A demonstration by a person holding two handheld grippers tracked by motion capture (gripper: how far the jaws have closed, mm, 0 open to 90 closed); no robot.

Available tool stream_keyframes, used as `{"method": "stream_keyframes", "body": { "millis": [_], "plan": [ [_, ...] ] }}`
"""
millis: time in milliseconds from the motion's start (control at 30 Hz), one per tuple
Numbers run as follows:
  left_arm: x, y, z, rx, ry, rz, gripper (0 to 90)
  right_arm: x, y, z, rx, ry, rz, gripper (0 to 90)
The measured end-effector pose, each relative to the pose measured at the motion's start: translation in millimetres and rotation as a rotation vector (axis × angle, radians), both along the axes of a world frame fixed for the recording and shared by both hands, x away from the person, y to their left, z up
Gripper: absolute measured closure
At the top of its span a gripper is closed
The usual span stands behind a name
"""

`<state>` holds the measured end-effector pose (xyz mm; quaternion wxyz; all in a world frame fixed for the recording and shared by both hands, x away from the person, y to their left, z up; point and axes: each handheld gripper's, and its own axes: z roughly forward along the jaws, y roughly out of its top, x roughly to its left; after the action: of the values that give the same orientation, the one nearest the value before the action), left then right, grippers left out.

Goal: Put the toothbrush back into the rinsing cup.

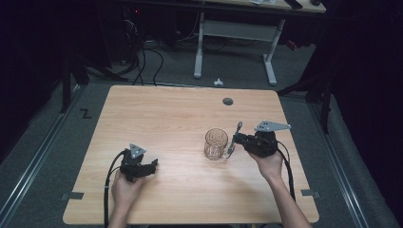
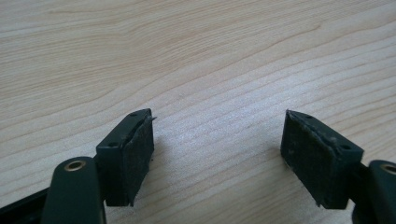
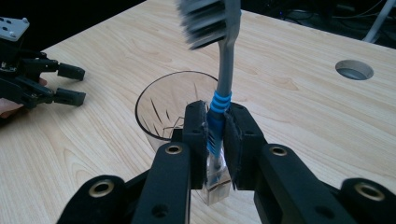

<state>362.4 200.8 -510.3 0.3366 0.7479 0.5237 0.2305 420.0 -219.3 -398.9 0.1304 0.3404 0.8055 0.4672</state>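
Note:
A clear cut-glass tumbler stands upright on the wooden table, right of centre. My right gripper is shut on a grey and blue toothbrush and holds it just right of the glass, bristle head up. In the right gripper view the toothbrush rises from between the jaws, with the tumbler directly behind it. My left gripper rests open near the table's front left, nothing between its fingers. It appears as the left gripper in the right gripper view.
A round cable hole sits near the table's far edge. Beyond the table stands a white desk frame on grey floor, with cables at the far left. Tape marks lie by the table's front corners.

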Motion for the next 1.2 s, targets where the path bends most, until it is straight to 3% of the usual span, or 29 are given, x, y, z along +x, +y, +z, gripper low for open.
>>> {"method": "stream_keyframes", "body": {
  "millis": [1200],
  "plan": [
    [0.0,0.0,0.0,0.0,0.0,0.0,26.1,5.3,7.0,-13.2,-0.034,0.048,0.007,79.5]
  ]
}}
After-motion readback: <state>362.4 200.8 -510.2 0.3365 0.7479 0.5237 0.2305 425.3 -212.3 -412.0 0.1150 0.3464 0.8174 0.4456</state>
